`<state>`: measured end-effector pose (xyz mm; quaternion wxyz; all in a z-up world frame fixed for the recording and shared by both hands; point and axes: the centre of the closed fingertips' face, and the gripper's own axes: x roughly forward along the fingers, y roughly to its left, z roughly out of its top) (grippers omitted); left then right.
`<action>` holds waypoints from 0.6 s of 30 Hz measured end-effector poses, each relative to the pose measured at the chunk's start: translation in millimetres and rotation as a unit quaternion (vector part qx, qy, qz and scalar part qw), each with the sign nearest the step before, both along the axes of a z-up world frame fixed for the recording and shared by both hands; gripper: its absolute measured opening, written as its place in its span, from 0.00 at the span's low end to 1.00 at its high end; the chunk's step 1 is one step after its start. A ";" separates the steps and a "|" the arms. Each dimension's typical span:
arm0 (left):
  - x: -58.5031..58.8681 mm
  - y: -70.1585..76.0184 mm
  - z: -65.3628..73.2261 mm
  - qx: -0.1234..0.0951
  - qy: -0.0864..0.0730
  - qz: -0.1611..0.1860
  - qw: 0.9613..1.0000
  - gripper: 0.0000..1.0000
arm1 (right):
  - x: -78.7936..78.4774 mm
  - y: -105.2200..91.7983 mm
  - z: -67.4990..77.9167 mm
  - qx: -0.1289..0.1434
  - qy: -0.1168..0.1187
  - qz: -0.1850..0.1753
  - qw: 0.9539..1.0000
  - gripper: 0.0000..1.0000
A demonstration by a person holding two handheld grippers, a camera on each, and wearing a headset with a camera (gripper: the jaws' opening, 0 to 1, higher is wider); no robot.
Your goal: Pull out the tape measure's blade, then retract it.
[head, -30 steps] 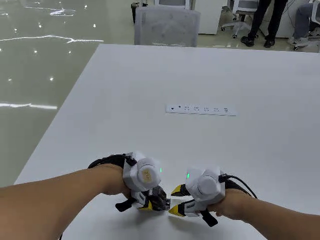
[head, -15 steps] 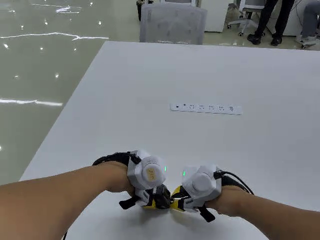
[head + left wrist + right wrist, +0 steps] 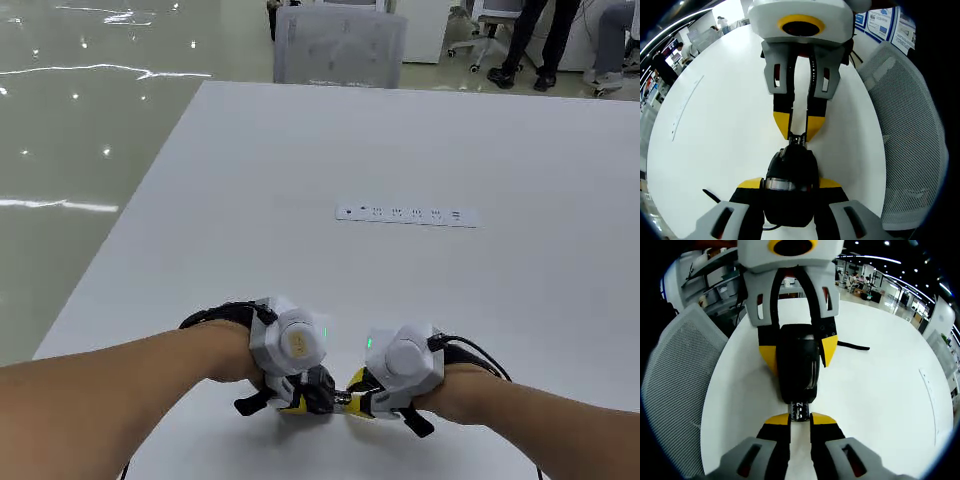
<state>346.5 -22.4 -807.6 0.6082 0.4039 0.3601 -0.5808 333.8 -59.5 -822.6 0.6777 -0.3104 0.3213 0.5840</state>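
A black tape measure (image 3: 790,182) sits between the jaws of my left gripper (image 3: 790,184), which is shut on its case. In the right gripper view the case (image 3: 797,365) stands straight ahead, with a short piece of yellow blade (image 3: 800,411) coming out toward me. My right gripper (image 3: 800,419) is shut on that blade end. In the head view both grippers meet near the table's front edge, the left gripper (image 3: 303,396) and right gripper (image 3: 354,400) almost touching, with the tape measure (image 3: 320,388) between them.
A white power strip (image 3: 407,215) lies mid-table. A grey mesh chair (image 3: 340,45) stands at the far end, with people's legs (image 3: 520,40) behind it. Another mesh chair (image 3: 905,125) is close beside the table's near edge. The tape's black strap (image 3: 852,346) trails on the table.
The right gripper, open beside the tape measure one second ago, has moved in and shut on the blade's end. The left gripper has kept its hold on the case.
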 end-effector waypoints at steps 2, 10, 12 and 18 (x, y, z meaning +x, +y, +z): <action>0.3 -0.1 0.0 -0.001 0.000 0.000 1.000 0.35 | 0.6 -0.4 -0.4 -0.005 -0.004 0.006 1.000 0.14; -0.7 -0.4 -0.4 0.000 0.001 -0.002 1.000 0.35 | -3.9 8.9 -7.9 -0.005 0.010 0.004 1.000 0.22; -0.4 -0.4 -0.1 -0.001 0.000 -0.001 1.000 0.35 | 4.6 8.1 -7.4 -0.010 0.004 -0.012 1.000 0.16; 0.3 -0.2 0.3 -0.002 0.000 0.003 1.000 0.35 | 4.1 7.8 -8.3 -0.005 0.032 -0.038 0.999 0.13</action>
